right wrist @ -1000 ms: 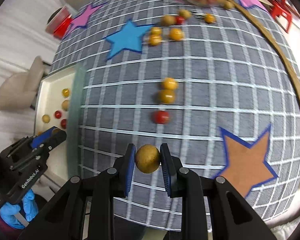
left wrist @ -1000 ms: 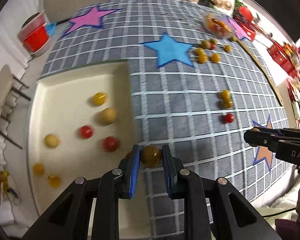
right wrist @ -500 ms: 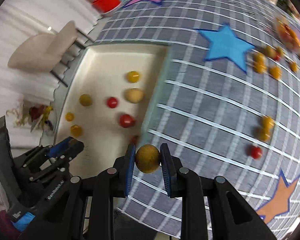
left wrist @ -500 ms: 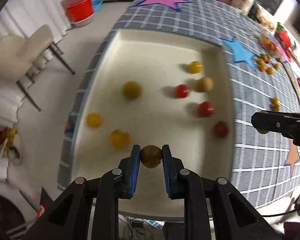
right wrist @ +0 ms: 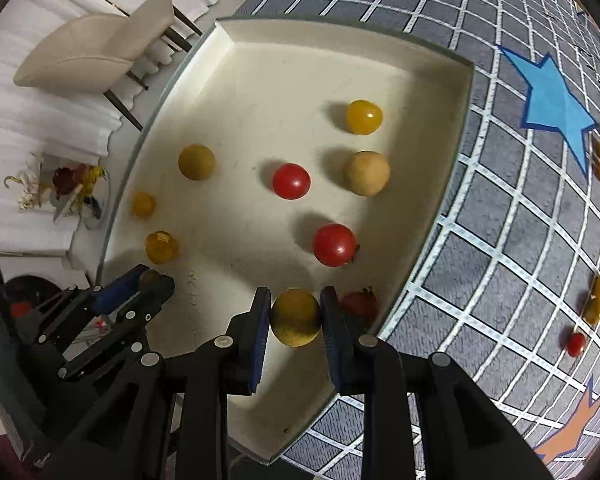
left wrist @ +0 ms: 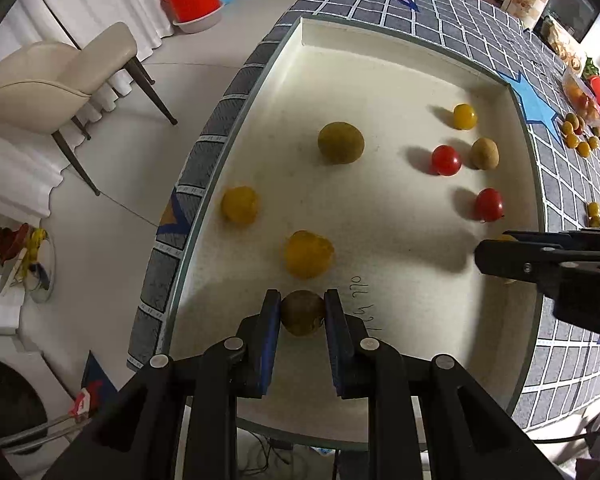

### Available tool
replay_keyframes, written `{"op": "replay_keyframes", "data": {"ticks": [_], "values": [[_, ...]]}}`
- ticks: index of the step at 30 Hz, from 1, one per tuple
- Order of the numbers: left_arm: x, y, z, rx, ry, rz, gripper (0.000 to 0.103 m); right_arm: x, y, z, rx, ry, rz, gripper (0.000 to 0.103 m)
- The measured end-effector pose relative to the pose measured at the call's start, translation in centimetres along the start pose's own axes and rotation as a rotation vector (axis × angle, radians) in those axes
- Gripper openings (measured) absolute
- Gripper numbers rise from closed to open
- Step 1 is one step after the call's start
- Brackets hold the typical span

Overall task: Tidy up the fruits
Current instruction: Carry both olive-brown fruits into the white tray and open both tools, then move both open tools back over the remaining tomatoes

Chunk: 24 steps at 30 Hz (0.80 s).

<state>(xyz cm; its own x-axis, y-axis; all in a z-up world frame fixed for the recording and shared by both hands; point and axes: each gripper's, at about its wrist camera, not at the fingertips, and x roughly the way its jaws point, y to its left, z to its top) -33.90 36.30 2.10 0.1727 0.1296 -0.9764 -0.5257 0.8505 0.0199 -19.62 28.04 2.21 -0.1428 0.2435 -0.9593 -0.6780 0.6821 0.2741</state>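
A cream tray [left wrist: 380,60] [right wrist: 260,80] on the grid tablecloth holds several small red, yellow and tan fruits. My left gripper [left wrist: 302,312] is shut on an olive-brown fruit [left wrist: 302,312] low over the tray's near left part. My right gripper [right wrist: 295,317] is shut on a yellow-tan fruit [right wrist: 295,317] over the tray's near right part, beside a dark red fruit [right wrist: 360,302]. The right gripper shows in the left wrist view [left wrist: 500,258], the left gripper in the right wrist view [right wrist: 152,280].
Loose fruits [right wrist: 598,300] [left wrist: 578,140] lie on the cloth to the right, with a blue star [right wrist: 556,108]. A beige chair [left wrist: 52,80] and red tubs [left wrist: 194,0] stand on the floor beyond the table's left edge.
Both grippers have moved left from over the tablecloth to over the tray and lower, each still holding its fruit.
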Motion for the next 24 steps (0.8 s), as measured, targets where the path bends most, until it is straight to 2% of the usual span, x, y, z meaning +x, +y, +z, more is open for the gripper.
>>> {"op": "replay_keyframes", "data": {"ticks": [12,15,16,17,19,20,24], "values": [[0.2,-0.5,0.3,0.019,-0.003,0.012,0.024,1.9,1.5,0.8,-0.010,0.013,-0.037,0.028],[0.1,-0.9,0.3,0.019,-0.001,0.017,0.024,1.9,1.8,0.7,-0.014,0.019,-0.023,0.035],[0.0,-1.1,0.3,0.019,0.000,0.021,0.028,1.9,1.7,0.7,-0.015,0.020,-0.020,0.042],[-0.1,-1.1,0.3,0.020,0.000,0.025,0.048,1.7,1.7,0.6,-0.015,0.019,-0.019,0.044],[-0.5,-1.0,0.4,0.012,-0.025,0.034,0.073,1.5,1.9,0.6,-0.018,0.013,-0.007,0.052],[-0.8,-1.0,0.4,0.010,-0.047,0.042,0.073,1.4,2.0,0.6,-0.020,0.010,-0.004,0.053],[-1.1,-1.0,0.7,0.023,-0.031,0.041,0.073,0.4,2.4,0.5,-0.026,-0.015,0.022,0.068]]}}
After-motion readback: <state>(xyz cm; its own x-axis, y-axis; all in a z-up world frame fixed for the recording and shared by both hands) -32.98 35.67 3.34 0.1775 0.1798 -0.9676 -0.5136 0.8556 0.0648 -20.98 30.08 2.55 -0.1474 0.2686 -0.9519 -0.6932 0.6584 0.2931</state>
